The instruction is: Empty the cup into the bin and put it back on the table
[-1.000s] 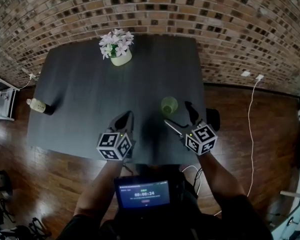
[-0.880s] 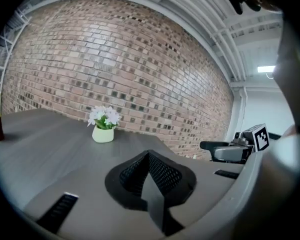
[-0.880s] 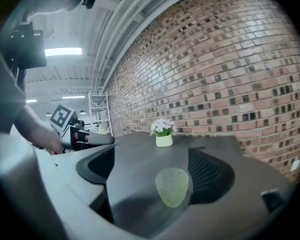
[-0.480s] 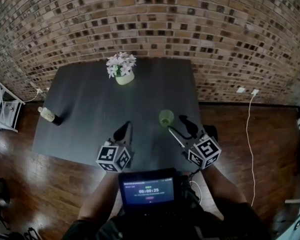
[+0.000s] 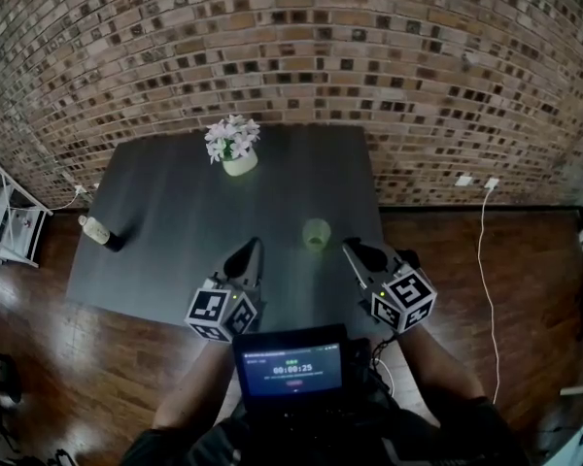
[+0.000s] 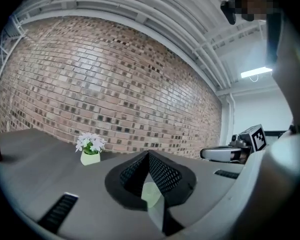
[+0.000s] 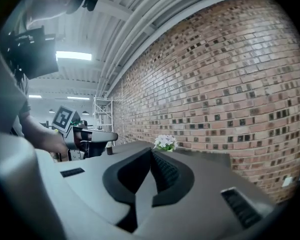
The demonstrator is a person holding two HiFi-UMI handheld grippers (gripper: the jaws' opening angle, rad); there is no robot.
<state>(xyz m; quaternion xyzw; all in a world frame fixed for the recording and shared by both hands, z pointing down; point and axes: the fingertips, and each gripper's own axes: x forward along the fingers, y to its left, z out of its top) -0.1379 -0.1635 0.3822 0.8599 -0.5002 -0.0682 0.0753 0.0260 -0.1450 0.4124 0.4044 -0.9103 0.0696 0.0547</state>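
We look on a brick wall (image 5: 291, 56) behind the dark table (image 5: 165, 231), glossy wood floor (image 5: 466, 289) around it, a white rack (image 5: 5, 226) at its left, a strip light (image 6: 255, 72) above.

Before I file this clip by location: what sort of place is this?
Probably an indoor studio or workshop in an industrial-style building: a long bare brick wall, a dark table on a wooden floor, and exposed white ceiling pipes with a strip light overhead.
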